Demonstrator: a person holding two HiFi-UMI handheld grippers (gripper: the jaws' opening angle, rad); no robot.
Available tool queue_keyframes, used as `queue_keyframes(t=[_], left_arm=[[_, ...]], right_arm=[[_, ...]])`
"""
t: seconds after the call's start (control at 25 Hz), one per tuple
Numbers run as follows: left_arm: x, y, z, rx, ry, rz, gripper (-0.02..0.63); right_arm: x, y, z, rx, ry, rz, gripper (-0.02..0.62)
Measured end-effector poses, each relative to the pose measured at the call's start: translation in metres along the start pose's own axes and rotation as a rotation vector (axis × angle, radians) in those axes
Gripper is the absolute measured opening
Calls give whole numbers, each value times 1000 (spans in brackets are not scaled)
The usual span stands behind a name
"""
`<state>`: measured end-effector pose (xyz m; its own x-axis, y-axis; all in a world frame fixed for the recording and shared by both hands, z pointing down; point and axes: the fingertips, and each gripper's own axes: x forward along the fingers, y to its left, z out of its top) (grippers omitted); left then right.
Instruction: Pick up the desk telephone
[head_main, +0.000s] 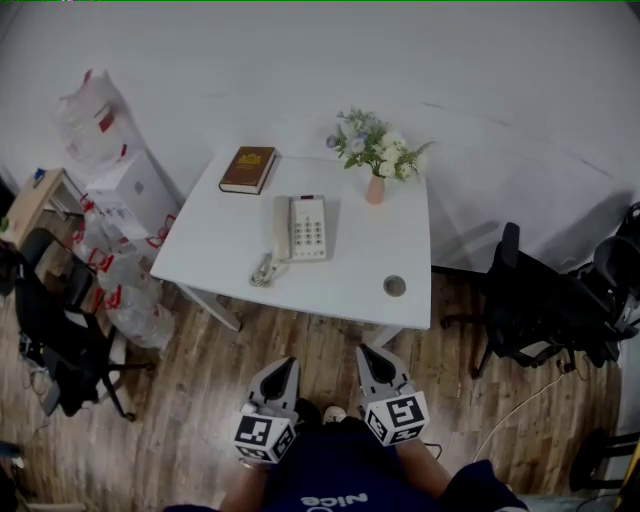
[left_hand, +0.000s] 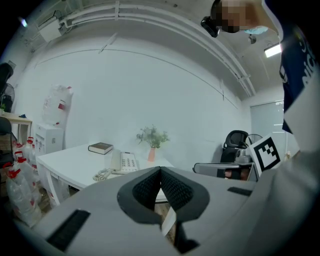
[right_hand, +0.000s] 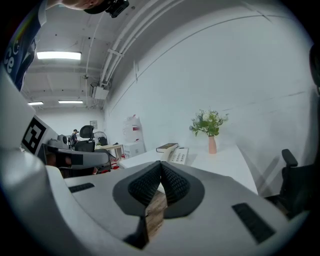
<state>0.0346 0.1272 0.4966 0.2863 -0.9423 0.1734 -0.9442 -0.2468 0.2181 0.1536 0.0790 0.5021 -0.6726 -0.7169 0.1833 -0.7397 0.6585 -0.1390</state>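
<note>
A white desk telephone (head_main: 300, 228) with its handset on the left and a coiled cord (head_main: 265, 270) lies in the middle of the white table (head_main: 215, 250). It also shows small in the left gripper view, the telephone (left_hand: 123, 162), and in the right gripper view, the telephone (right_hand: 179, 155). My left gripper (head_main: 285, 368) and right gripper (head_main: 370, 357) hang side by side over the wooden floor, short of the table's near edge. Both are shut with nothing between the jaws, the left gripper (left_hand: 160, 172) and the right gripper (right_hand: 161, 166) pointing toward the table.
A brown book (head_main: 248, 169) lies at the table's far left and a pink vase of flowers (head_main: 377, 155) at the far right. A round cable port (head_main: 395, 286) sits near the front right. Black office chairs (head_main: 530, 300) stand to the right, another chair (head_main: 50, 330) and plastic bags (head_main: 125, 290) to the left.
</note>
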Motion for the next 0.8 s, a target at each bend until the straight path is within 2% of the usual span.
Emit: queue_keyframes(t=[0.2, 0.52, 0.8], left_arm=[[16, 13, 3, -20, -5, 2, 17], [58, 53, 11, -26, 7, -21, 17], [109, 93, 33, -1, 26, -96, 17]], right_arm=[[14, -3, 1, -3, 15, 5, 23], [56, -22, 8, 1, 15, -46, 23], [109, -39, 22, 14, 19, -118, 23]])
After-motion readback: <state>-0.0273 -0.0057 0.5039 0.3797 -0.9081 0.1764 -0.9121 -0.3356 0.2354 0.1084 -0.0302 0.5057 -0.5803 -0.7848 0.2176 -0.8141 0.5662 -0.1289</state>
